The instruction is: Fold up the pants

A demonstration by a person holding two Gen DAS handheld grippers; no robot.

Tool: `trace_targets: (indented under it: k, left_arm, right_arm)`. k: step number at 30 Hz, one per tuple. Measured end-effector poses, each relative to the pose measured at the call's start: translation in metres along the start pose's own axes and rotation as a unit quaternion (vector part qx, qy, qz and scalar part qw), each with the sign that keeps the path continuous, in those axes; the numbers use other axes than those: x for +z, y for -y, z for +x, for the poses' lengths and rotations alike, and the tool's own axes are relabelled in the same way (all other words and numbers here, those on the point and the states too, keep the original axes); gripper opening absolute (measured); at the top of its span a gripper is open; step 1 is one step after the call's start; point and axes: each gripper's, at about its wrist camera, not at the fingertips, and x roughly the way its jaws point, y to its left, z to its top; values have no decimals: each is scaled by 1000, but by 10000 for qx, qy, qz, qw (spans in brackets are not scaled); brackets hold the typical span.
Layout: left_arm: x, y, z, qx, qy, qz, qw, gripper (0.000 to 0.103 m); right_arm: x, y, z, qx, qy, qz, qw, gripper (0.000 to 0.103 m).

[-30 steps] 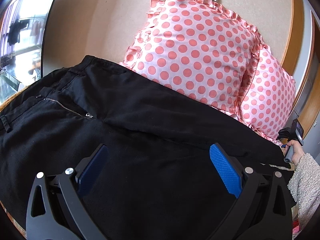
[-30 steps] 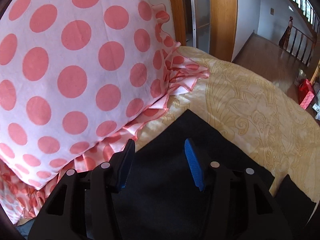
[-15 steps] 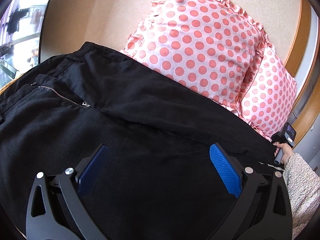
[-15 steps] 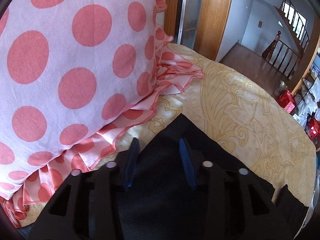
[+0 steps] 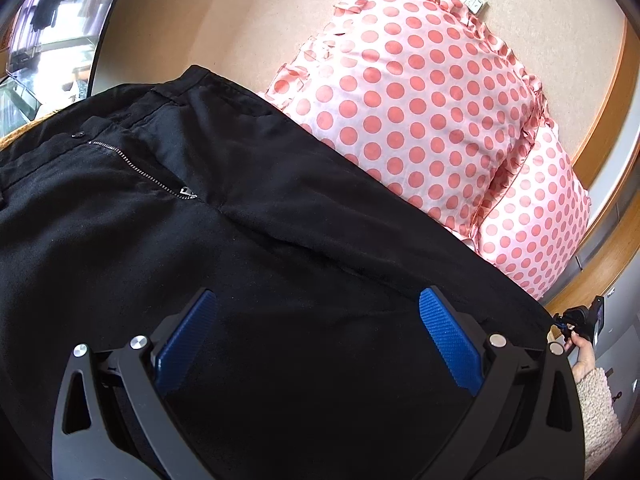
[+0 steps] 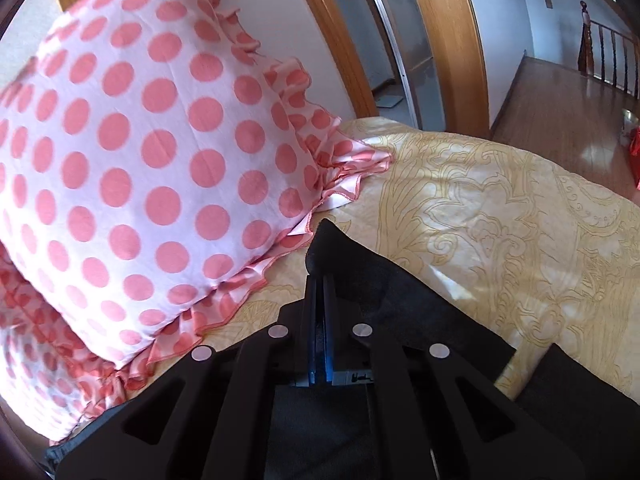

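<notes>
Two tools are at work on one pair of black woven trousers (image 5: 248,248) spread flat across the bed. Nearest in the left wrist view, the left tool (image 5: 318,336) hangs over the thigh area with its blue pads spread wide and nothing between them; whether it touches the cloth cannot be told. Beyond it lie the open metal zip (image 5: 148,174), the waistband button (image 5: 78,135) and the waistband, toward the far left.

In the right wrist view, the right tool (image 6: 319,280) is clenched on the hem corner of a trouser leg (image 6: 340,252), the blue pads pressed together with black fabric pinched between them. That corner stands slightly raised off the yellow patterned bedspread (image 6: 500,220). Just beside it lies the frilled edge of a pink polka-dot pillow (image 6: 132,168); a second such pillow (image 5: 536,220) shows in the left wrist view.

Judgement: the hem grasp is made, and the fold itself is not yet done. The next move calls for a matching hold by the left tool, then carrying the leg over without dragging the pillow frill. Behind are a wooden door frame (image 6: 448,40) and a hallway floor (image 6: 560,96).
</notes>
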Motion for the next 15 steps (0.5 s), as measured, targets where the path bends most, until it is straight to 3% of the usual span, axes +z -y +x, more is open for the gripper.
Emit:
trace_targets:
  k: [7, 10, 15]
  left_arm:
    - [0, -3, -4, -42, 100, -80, 9999, 101]
    - [-1, -3, -4, -28, 122, -89, 9999, 101]
    - [-1, -2, -5, -8, 132, -90, 9999, 101]
  right_arm:
    - [-56, 61, -108, 1036, 262, 149, 9942, 3]
    - [-92, 93, -130, 1084, 141, 256, 9937, 3]
    - [-132, 123, -122, 1023, -373, 541, 9926, 3]
